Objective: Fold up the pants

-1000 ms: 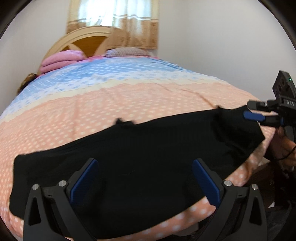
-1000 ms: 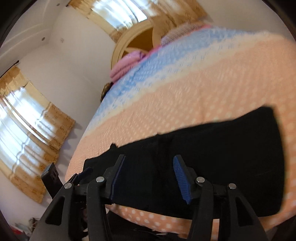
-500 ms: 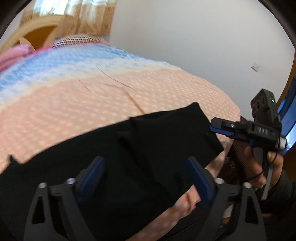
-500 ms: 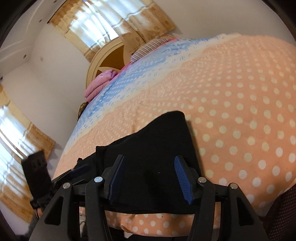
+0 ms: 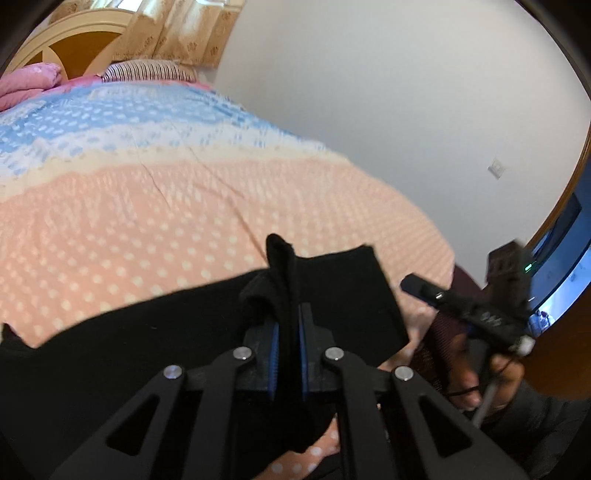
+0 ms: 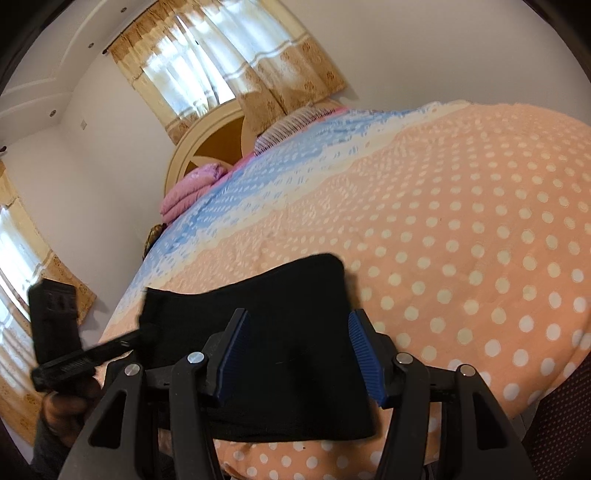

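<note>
Left wrist view. Bed (image 5: pixel 155 221): spread in peach with white dots, blue band toward the headboard (image 5: pixel 70 40). Pink folded blanket (image 5: pixel 26 86) and striped pillow (image 5: pixel 147 70) at the head; curtains (image 5: pixel 184 33) behind. White wall to the right. Pants (image 5: pixel 129 347): black, lying along the near edge of the bed, long axis running left to right, one end squared off at right. Left gripper (image 5: pixel 288 354): jaws closed tight on a raised ridge of the pants fabric, which stands up between the blue pads. Right gripper (image 5: pixel 417 286): hand-held just beyond the right end of the pants; its jaw gap cannot be read from here.

Right wrist view. Same bed (image 6: pixel 480 221), headboard (image 6: pixel 207 155), pink blanket (image 6: pixel 192 188), curtains (image 6: pixel 229 66). Pants (image 6: pixel 280 325): black, at the near edge, end rounded toward the upper right. Right gripper (image 6: pixel 299 358): jaws spread wide over the pants, pads clear of the cloth, holding nothing. Left gripper (image 6: pixel 147 332): at left, blurred, tip against the pants.
</note>
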`<state>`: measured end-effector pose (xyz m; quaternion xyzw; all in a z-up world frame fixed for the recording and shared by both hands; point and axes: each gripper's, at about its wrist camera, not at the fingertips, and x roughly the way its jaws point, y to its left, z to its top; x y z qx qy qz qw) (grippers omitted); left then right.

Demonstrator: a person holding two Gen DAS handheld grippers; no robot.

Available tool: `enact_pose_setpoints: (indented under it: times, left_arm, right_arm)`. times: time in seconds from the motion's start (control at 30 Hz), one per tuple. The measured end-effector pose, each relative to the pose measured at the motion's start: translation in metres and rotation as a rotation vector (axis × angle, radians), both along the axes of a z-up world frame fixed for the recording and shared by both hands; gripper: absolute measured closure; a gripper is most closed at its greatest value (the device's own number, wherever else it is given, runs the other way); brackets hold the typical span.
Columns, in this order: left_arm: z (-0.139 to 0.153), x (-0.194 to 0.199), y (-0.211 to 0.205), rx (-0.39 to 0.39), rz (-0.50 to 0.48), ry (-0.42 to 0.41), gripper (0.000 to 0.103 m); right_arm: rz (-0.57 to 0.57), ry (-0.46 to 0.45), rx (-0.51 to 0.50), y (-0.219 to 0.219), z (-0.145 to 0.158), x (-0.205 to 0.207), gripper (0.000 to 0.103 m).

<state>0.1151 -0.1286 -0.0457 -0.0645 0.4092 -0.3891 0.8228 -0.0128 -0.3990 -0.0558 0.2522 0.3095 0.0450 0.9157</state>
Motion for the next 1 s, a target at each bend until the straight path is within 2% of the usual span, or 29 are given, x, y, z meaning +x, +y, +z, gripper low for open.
enact_pose_setpoints:
  times: [0.13, 0.2, 0.3, 0.37, 0.43, 0.53, 0.6, 0.63, 0.67, 0.7, 0.73, 0.77, 0.83, 0.93, 1.0]
  left_arm:
    - [0.001, 0.002, 0.021, 0.050, 0.050, 0.018, 0.094]
    - [-0.014, 0.009, 0.026, 0.090, 0.082, 0.057, 0.094]
    - [-0.039, 0.015, 0.027, 0.108, 0.102, 0.116, 0.094]
    - [-0.047, 0.015, 0.027, 0.113, 0.112, 0.114, 0.093]
    - [-0.052, 0.017, 0.028, 0.107, 0.123, 0.112, 0.087]
    - [-0.052, 0.012, 0.025, 0.125, 0.118, 0.074, 0.086]
    - [-0.049, 0.007, 0.024, 0.133, 0.121, 0.059, 0.080]
    - [-0.046, 0.004, 0.024, 0.138, 0.128, 0.048, 0.069]
    - [-0.043, 0.000, 0.025, 0.144, 0.135, 0.029, 0.051]
    - [-0.040, -0.002, 0.026, 0.148, 0.141, 0.006, 0.042]
    - [-0.035, -0.010, 0.027, 0.163, 0.150, -0.035, 0.029]
    - [-0.035, -0.012, 0.027, 0.176, 0.150, -0.055, 0.025]
    - [-0.037, -0.017, 0.024, 0.230, 0.136, -0.090, 0.025]
    - [-0.050, -0.013, 0.026, 0.291, 0.162, -0.085, 0.025]
    - [-0.054, -0.010, 0.032, 0.279, 0.170, -0.065, 0.025]
  right_arm:
    - [0.026, -0.041, -0.039, 0.008, 0.007, -0.005, 0.044]
    - [0.081, -0.047, -0.067, 0.021, 0.007, -0.004, 0.044]
    - [0.152, -0.030, -0.105, 0.036, 0.002, 0.000, 0.044]
    - [0.200, 0.020, -0.155, 0.047, -0.010, 0.006, 0.044]
    - [0.202, 0.090, -0.208, 0.051, -0.026, 0.014, 0.044]
    - [0.220, 0.070, -0.275, 0.058, -0.027, 0.011, 0.044]
    - [0.216, 0.058, -0.266, 0.059, -0.022, 0.009, 0.044]
    - [0.213, 0.037, -0.236, 0.057, -0.017, 0.008, 0.044]
    - [0.217, 0.013, -0.212, 0.056, -0.010, 0.008, 0.044]
    - [0.218, -0.005, -0.209, 0.057, -0.004, 0.009, 0.044]
    - [0.214, -0.025, -0.219, 0.059, 0.002, 0.011, 0.044]
    - [0.205, -0.035, -0.226, 0.058, 0.007, 0.016, 0.043]
    - [0.185, -0.037, -0.209, 0.055, 0.010, 0.030, 0.043]
    - [0.172, 0.065, -0.176, 0.054, -0.007, 0.059, 0.043]
    - [0.158, 0.114, -0.187, 0.055, -0.021, 0.068, 0.043]
